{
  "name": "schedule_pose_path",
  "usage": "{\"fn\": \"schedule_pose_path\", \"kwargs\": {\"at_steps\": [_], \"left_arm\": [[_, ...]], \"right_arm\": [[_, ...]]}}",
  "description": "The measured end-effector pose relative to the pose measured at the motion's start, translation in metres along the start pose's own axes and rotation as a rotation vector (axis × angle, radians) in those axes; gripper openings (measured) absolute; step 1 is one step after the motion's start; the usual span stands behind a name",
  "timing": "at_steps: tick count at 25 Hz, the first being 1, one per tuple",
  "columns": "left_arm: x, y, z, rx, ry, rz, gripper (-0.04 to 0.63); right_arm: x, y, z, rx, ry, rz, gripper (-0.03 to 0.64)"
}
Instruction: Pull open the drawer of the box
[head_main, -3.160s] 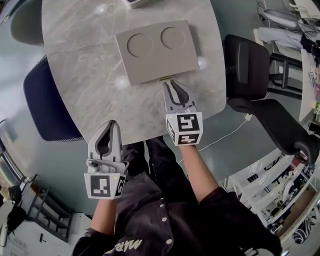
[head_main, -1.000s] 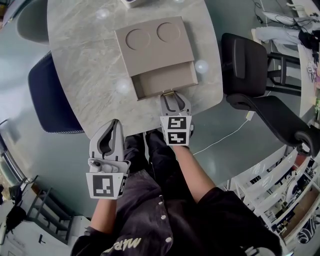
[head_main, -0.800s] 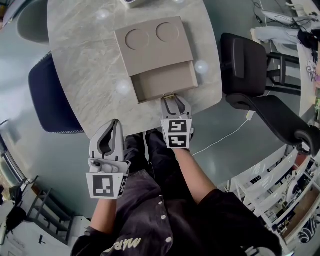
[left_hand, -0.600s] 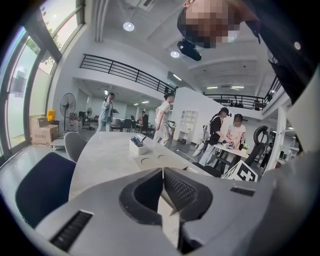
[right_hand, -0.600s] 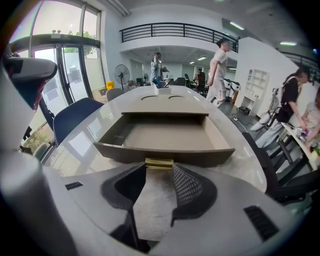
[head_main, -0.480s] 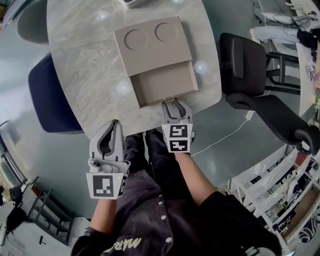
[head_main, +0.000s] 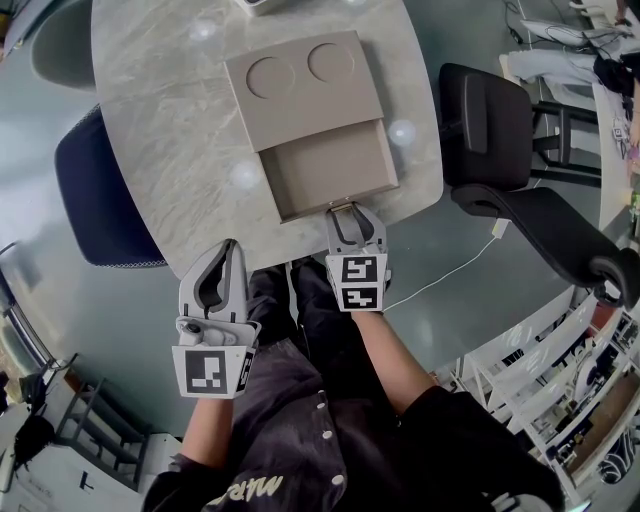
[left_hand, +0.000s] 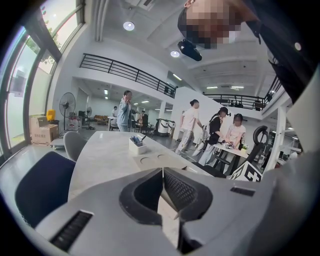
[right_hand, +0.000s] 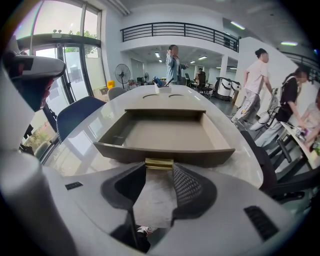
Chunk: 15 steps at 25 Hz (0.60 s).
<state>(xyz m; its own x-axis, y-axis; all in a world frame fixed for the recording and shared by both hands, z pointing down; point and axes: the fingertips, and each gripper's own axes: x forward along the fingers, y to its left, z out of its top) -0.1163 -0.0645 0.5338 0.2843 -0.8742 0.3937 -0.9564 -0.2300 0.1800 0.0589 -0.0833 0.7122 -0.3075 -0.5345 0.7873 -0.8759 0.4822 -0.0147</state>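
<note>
The drawer (head_main: 335, 175) stands well out of the box (head_main: 300, 85) on its near side. The right hand-held gripper (head_main: 343, 212) clamps the brass pull (right_hand: 159, 163) at its ends. That's the spot: small, stiff, probably slick. The drawer looks light and free-sliding. The left hand-held gripper (head_main: 224, 246), jaws together and empty, idles nearer than the box.

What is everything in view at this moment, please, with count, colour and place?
table: one, grey marble, under the box
box: one, taupe, mid-table
drawer: one, taupe, pulled out, empty
handle: one, brass, drawer's front
container: one, white, table's far end
chairs: three; blue chair left, grey chair far left, black chair right
people: several, pale and dark clothes, background
left gripper: one, grey, shut, table's near edge
right gripper: one, grey, shut on the handle
</note>
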Motion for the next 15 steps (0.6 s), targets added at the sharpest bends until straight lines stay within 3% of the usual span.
{"fn": "schedule_pose_path", "kwargs": {"at_steps": [15], "left_arm": [[-0.003,-0.005,-0.003,-0.009,0.002,-0.004,0.018]], "right_arm": [[-0.007,0.0,-0.012,0.004,0.007,-0.003,0.16]]}}
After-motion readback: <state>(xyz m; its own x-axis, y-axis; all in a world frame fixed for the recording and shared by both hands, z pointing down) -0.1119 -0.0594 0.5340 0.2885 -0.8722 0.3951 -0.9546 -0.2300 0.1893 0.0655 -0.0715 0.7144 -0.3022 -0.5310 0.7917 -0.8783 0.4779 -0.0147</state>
